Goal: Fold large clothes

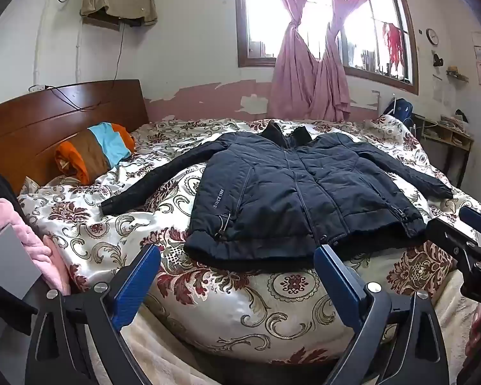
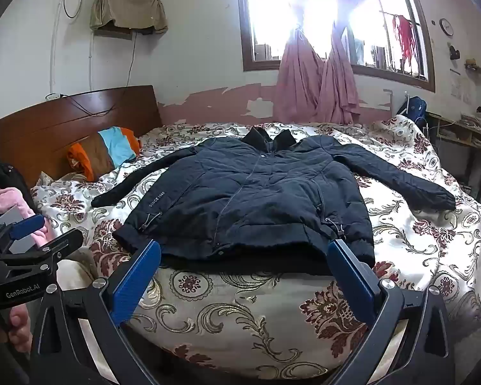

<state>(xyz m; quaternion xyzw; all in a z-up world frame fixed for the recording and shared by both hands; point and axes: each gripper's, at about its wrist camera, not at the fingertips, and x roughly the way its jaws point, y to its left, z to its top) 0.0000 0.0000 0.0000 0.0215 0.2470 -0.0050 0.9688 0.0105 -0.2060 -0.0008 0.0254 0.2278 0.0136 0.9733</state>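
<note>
A dark navy padded jacket [image 1: 291, 192] lies flat and face up on the bed, zipped, collar toward the window, both sleeves spread out to the sides. It also shows in the right wrist view [image 2: 256, 199]. My left gripper [image 1: 237, 256] is open and empty, just short of the jacket's hem. My right gripper [image 2: 245, 253] is open and empty, its blue fingers at the hem's near edge. Each gripper shows at the edge of the other's view: the right one [image 1: 465, 234], the left one [image 2: 38, 234].
The bed has a floral quilt [image 1: 240, 301] and a wooden headboard [image 1: 48, 118] at the left. An orange, brown and blue pillow [image 1: 96, 150] lies near the headboard. Pink fabric [image 1: 22, 231] sits at the left edge. A window with pink curtains [image 1: 308, 73] is behind; a desk [image 1: 445, 138] stands at the right.
</note>
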